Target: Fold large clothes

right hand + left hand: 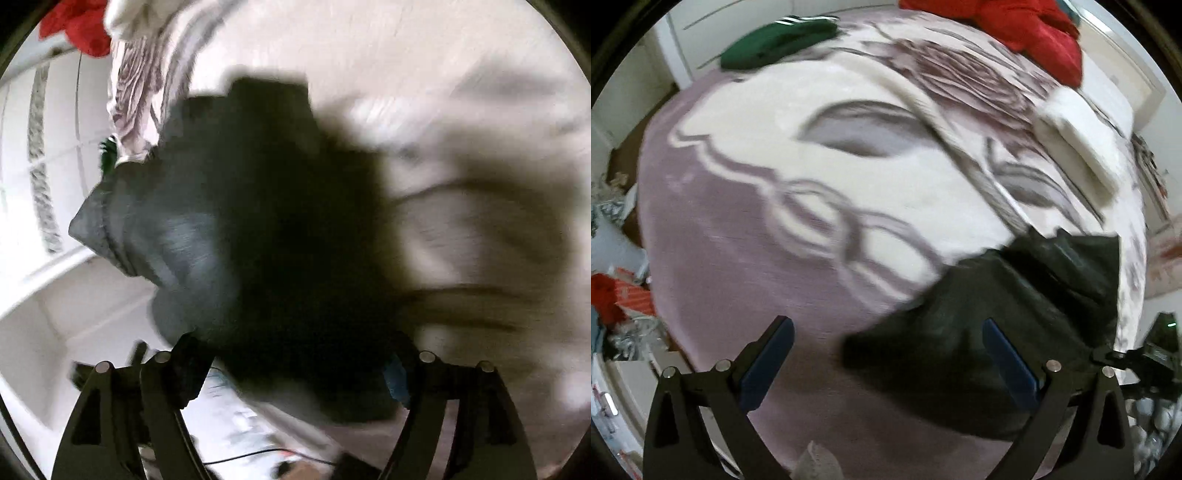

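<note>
A: Looking along the left gripper, I see its fingers wide apart and holding nothing. The dark garment lies on the bed, ahead of this gripper and toward its right finger.

B: And the right gripper?

A: The same dark garment fills the space directly in front of it and covers both fingertips. The fingers look apart, but I cannot tell whether they pinch cloth. I judge the right gripper is the nearer one.

B: Which way does its long axis run?

A: From near the left gripper away to the upper right, I think, but blur hides the edges. Sleeves or collar I cannot make out.
</note>
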A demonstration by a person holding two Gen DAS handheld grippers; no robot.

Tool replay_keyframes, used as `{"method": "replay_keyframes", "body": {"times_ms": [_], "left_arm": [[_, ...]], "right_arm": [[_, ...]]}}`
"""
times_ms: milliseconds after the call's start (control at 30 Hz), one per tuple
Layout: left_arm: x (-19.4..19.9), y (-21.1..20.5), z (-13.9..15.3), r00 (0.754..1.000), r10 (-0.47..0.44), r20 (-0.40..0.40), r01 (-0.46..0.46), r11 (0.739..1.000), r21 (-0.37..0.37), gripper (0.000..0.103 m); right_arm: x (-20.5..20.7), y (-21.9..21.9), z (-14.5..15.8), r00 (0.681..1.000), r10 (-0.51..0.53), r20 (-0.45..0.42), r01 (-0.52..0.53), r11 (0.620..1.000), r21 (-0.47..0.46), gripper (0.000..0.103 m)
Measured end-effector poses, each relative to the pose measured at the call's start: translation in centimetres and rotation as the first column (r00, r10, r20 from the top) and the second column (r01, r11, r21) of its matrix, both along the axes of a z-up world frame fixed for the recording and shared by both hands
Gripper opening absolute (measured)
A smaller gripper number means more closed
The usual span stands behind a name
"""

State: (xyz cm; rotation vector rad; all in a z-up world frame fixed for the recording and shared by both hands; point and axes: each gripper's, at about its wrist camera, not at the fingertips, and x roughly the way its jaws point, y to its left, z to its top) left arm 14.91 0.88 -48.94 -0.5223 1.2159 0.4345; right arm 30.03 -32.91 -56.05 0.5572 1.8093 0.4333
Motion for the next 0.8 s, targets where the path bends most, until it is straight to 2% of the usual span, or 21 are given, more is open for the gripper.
{"method": "replay_keyframes", "body": {"times_ms": [67,100,167,200,267,300,333,367,400,500,533,633,733,800], "left_arm": [[1.2,-1.3,-1.2,0.999,-0.022,-0.028,0.022,0.999,0.023,0.103],[1.8,-2.0,-2.4,0.997,-0.039,-0.06,0.042,0.998,0.049,0.103],[2.4,-2.3,-4.3,0.992,-0.046,-0.114,0.054,0.996,0.067,0.103],[2.3,-2.0,-5.6,0.99,-0.042,-0.134,0.049,0.997,0.053,0.103],[1.9,-1.2,-7.0,0.989,-0.031,-0.144,0.033,0.999,0.012,0.103],[1.6,-0.9,-7.4,0.99,-0.021,-0.137,0.019,1.0,-0.014,0.103],[1.3,-0.3,-7.7,0.992,-0.007,-0.126,0.002,0.999,-0.043,0.103],[1.2,-0.1,-7.8,0.992,-0.002,-0.125,-0.004,0.999,-0.053,0.103],[1.0,0.3,-7.9,0.993,0.001,-0.122,-0.009,0.998,-0.06,0.103],[0.7,1.1,-8.1,0.995,0.012,-0.099,-0.022,0.995,-0.093,0.103],[0.6,1.4,-8.3,0.995,0.019,-0.097,-0.029,0.994,-0.107,0.103],[0.2,2.3,-8.7,0.994,0.046,-0.096,-0.061,0.987,-0.152,0.103],[-1.2,2.7,-7.5,0.991,0.088,-0.098,-0.105,0.978,-0.183,0.103],[-3.5,2.6,-5.9,0.99,0.114,-0.079,-0.128,0.973,-0.194,0.103]], "right_arm": [[1.4,-1.6,3.8,0.992,0.021,0.122,-0.012,0.997,-0.075,0.08],[4.1,-3.1,6.0,0.982,0.036,0.185,-0.023,0.997,-0.068,0.08],[5.5,-1.1,9.6,0.949,0.131,0.286,-0.129,0.991,-0.026,0.08],[6.1,-0.5,9.6,0.931,0.194,0.308,-0.199,0.98,-0.015,0.079],[7.6,3.9,9.7,0.905,0.259,0.336,-0.278,0.96,0.01,0.078],[7.2,6.6,9.8,0.902,0.272,0.336,-0.294,0.956,0.017,0.075],[8.3,8.7,8.5,0.897,0.306,0.319,-0.326,0.945,0.011,0.071],[9.5,10.4,6.8,0.893,0.334,0.303,-0.332,0.941,-0.06,0.064],[10.4,11.6,4.9,0.892,0.347,0.289,-0.33,0.938,-0.105,0.062],[12.2,13.4,-0.9,0.902,0.371,0.219,-0.331,0.922,-0.201,0.062],[12.4,13.6,-1.4,0.904,0.37,0.214,-0.327,0.922,-0.21,0.062],[12.3,14.1,-0.6,0.888,0.409,0.21,-0.361,0.903,-0.235,0.063],[12.6,12.1,1.4,0.914,0.369,0.168,-0.351,0.927,-0.129,0.064],[12.6,9.2,3.6,0.945,0.288,0.152,-0.29,0.957,-0.013,0.064]]}}
